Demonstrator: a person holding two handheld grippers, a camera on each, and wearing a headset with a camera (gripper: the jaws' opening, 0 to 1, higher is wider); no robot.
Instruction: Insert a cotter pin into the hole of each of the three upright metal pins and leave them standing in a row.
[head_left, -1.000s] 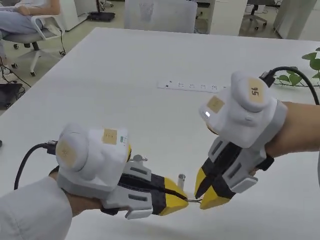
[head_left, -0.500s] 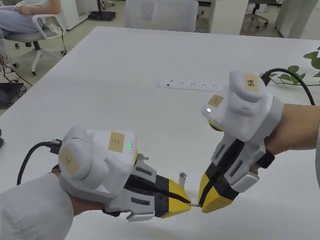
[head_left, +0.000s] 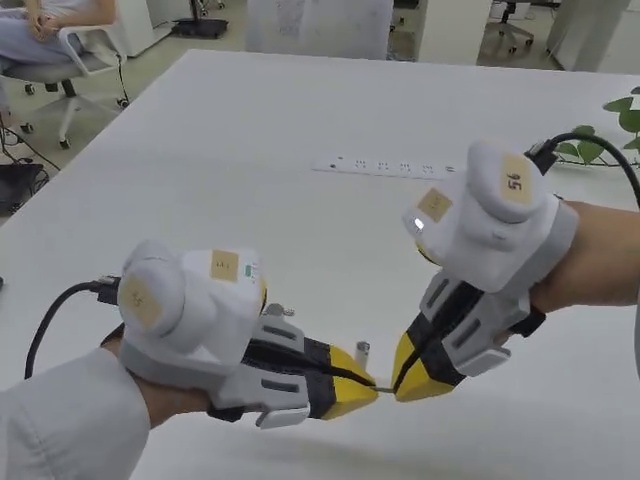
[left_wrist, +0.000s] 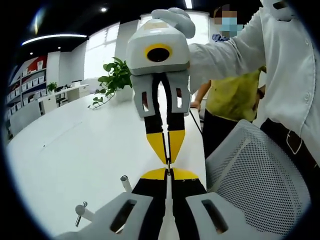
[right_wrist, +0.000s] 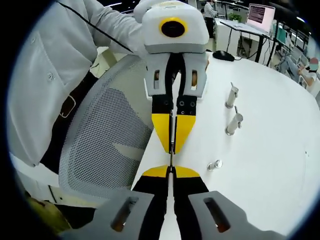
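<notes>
Left gripper (head_left: 364, 384) and right gripper (head_left: 403, 384) meeting tip to tip near table (head_left: 300, 150) edge, jaws narrow, seemingly both gripping one cotter pin (head_left: 386, 389), metal pin (head_left: 362, 350) standing just behind, open room lying beyond.

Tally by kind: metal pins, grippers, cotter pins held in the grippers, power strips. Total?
Metal pins: 3
Grippers, left gripper and right gripper: 2
Cotter pin held between the two grippers' tips: 1
Power strip: 1
Total: 7
</notes>
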